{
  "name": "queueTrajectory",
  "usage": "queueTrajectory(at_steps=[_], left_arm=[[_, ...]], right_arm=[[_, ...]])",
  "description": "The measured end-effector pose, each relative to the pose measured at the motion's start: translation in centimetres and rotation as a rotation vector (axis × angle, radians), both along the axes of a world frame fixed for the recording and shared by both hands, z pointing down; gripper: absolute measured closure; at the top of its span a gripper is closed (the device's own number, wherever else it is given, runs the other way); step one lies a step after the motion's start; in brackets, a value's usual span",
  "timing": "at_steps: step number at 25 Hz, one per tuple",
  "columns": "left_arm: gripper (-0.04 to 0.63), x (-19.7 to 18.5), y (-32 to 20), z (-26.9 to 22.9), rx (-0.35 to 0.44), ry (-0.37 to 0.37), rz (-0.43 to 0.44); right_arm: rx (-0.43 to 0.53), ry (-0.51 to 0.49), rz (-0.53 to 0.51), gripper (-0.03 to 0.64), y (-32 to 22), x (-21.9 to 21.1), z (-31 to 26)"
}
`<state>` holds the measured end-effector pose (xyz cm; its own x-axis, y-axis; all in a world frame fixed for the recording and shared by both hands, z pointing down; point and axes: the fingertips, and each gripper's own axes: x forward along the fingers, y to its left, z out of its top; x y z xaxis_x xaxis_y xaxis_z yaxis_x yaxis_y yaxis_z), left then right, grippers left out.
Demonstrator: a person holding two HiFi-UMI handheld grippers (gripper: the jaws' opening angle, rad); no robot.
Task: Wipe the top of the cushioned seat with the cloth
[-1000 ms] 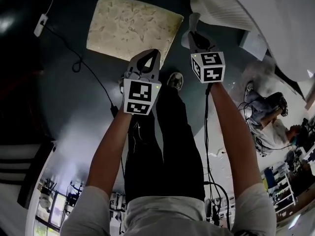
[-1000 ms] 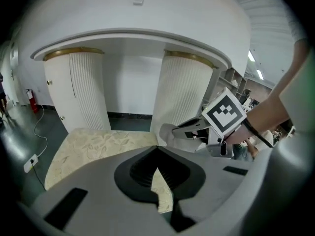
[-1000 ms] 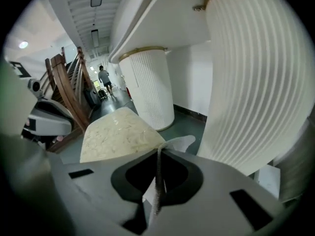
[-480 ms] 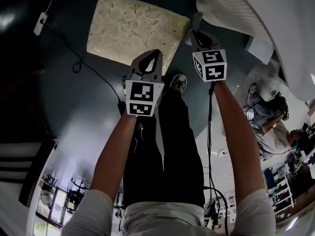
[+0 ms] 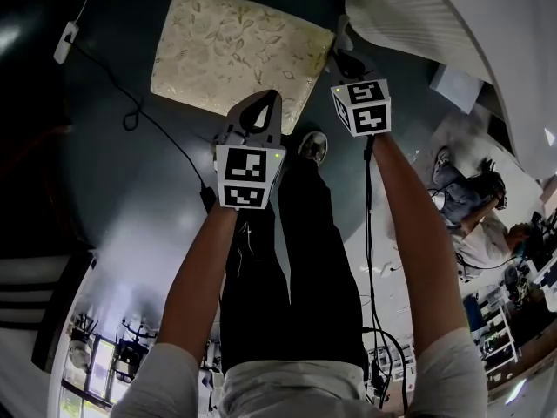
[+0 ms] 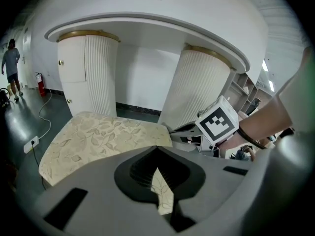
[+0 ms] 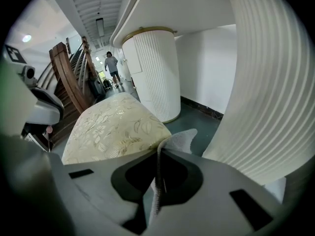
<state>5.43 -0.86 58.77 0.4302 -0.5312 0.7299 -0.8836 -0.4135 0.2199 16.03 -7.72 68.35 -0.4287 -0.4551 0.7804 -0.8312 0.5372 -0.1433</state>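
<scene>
sleeves [image 5: 165,368]: short, grey | trousers [image 5: 291,268]: black | marker cubes [image 5: 247,174]: white, black squares | cable [image 5: 367,233]: black

**One camera high above, two low along the jaws**

The head view looks steeply down from above the person. The cushioned seat [image 5: 235,55] lies far below on the dark floor [image 5: 130,190], beyond the left gripper [image 5: 268,98] and the right gripper [image 5: 346,57]. The left gripper view sits low and near, and faces across the seat toward two ribbed white columns [image 6: 88,73]. The right gripper view faces the seat's corner from the other side, with the cloth [image 7: 179,139] just before the lens. All three views share the seat, and the far column in the right gripper view is probably one of those two.
</scene>
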Motion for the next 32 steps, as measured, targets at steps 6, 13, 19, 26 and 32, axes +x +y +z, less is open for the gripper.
queueTrajectory(at_steps=[6, 13, 19, 26, 32], left_arm=[[0.583, -1.1, 1.0, -0.1, -0.005, 0.010, -0.023], [0.583, -2.4, 2.4, 0.3, -0.019, 0.004, -0.026], [0.583, -3.2, 3.8, 0.7, -0.026, 0.003, -0.039], [0.583, -4.4, 4.4, 1.0, -0.022, -0.002, -0.064], [0.583, -5.1, 5.3, 1.2, -0.025, -0.010, -0.066]], right_arm=[[-0.014, 0.007, -0.027, 0.603, 1.4, -0.6, 0.3], [-0.016, 0.028, -0.054, 0.603, 3.3, -1.3, 0.3], [-0.014, 0.036, -0.116, 0.603, 5.7, -2.6, 0.1], [0.004, 0.043, -0.200, 0.603, 8.5, -3.9, -0.3], [0.037, 0.063, -0.267, 0.603, 10.4, -4.9, -0.9]])
